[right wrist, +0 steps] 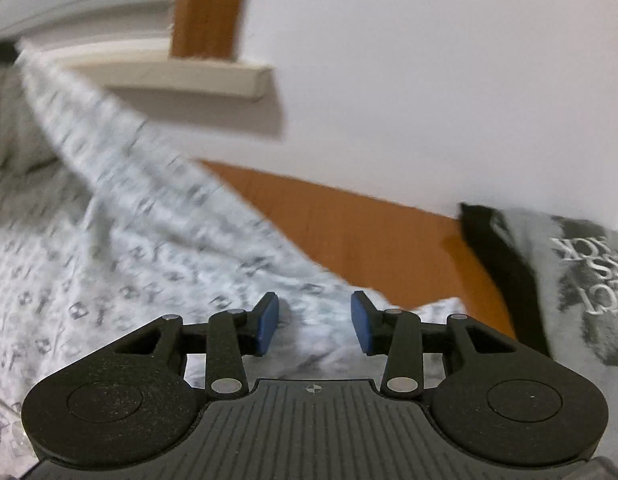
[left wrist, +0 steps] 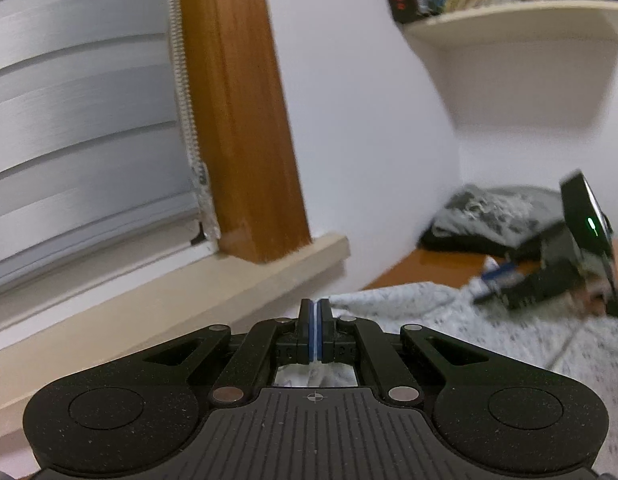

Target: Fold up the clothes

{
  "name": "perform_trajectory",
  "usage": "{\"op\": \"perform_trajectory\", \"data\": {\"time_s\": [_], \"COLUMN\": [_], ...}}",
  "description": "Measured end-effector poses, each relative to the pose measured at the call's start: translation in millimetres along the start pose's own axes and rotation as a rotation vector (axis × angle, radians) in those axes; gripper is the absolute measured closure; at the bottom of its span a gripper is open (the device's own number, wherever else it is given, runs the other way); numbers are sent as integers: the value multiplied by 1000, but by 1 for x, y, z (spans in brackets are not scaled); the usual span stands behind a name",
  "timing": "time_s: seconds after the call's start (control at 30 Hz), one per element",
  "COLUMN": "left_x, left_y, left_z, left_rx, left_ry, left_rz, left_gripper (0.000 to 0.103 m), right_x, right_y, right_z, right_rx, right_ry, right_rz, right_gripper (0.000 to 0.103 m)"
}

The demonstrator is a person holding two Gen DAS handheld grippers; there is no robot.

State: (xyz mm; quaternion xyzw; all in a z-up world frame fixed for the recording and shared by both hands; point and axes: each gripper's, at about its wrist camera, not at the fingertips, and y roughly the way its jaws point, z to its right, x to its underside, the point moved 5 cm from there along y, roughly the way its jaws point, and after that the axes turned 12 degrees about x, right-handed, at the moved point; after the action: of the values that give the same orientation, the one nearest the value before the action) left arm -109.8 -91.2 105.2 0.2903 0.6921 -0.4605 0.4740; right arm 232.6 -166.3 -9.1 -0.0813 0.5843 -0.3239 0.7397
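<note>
Left tongs (left wrist: 316, 330): fully closed, a thin strip of the patterned white garment (left wrist: 449, 320) pinched between the blue pads, cloth bunched right behind them. Rest of that garment spreads out to their right over the worktop (left wrist: 429, 268).

Right tongs (right wrist: 313, 326): roughly half open, nothing gripped. Garment edge lies directly under and just ahead of the gap, pads not touching it. View is motion-blurred. From the left wrist view the right tongs sit low over the cloth, a hand (left wrist: 617, 268) behind them.

Further out, ahead-right of both tongs: a folded stack (right wrist: 569, 276) in the corner by the wall, grey printed piece on top of a black one. Looks done.

Status estimate: at least one item folded and stacked, patterned garment early in its fold. One corner is held; the second grab and the folds are left.

Beyond: window sill (left wrist: 269, 268), blinds (left wrist: 81, 120), shelf with books (left wrist: 509, 20).
</note>
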Motion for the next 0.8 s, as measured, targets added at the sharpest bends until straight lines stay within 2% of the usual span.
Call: {"op": "perform_trajectory", "data": {"time_s": [0.07, 0.13, 0.3, 0.37, 0.4, 0.43, 0.53, 0.63, 0.67, 0.73, 0.8], "left_x": [7, 13, 4, -4, -8, -11, -13, -2, 2, 9, 11], "left_y": [-5, -6, -8, -9, -8, -6, -1, 13, 17, 24, 30], "left_z": [5, 6, -5, -13, -16, -18, -22, -19, -18, -15, -13], "left_rx": [12, 2, -55, -82, -89, -91, -93, -29, -20, -2, 14], "left_ry": [-2, -4, -36, -45, -47, -49, -52, -59, -60, -62, -64], "left_rz": [-14, -17, 22, 46, 48, 45, 34, -58, -79, -120, -138], "left_gripper": [102, 102, 102, 102, 102, 102, 102, 101, 97, 95, 88], "right_x": [0, 1, -7, -7, -7, -6, -4, -6, -6, -2, 3], "right_y": [-6, -10, -9, -5, -3, 0, -6, -15, -16, -12, -6], "right_z": [6, 14, -12, -15, -17, -17, -11, 13, 25, 41, 56], "right_rx": [8, -37, -102, -105, -110, -121, -174, -131, -112, -82, -50], "right_ry": [21, 57, 24, 2, -9, -16, -14, 65, 110, 170, 223], "right_rz": [19, 32, 42, 38, 29, 5, -17, 9, 14, -2, -27], "right_gripper": [60, 56, 54, 60, 74, 77, 76, 60, 57, 57, 57]}}
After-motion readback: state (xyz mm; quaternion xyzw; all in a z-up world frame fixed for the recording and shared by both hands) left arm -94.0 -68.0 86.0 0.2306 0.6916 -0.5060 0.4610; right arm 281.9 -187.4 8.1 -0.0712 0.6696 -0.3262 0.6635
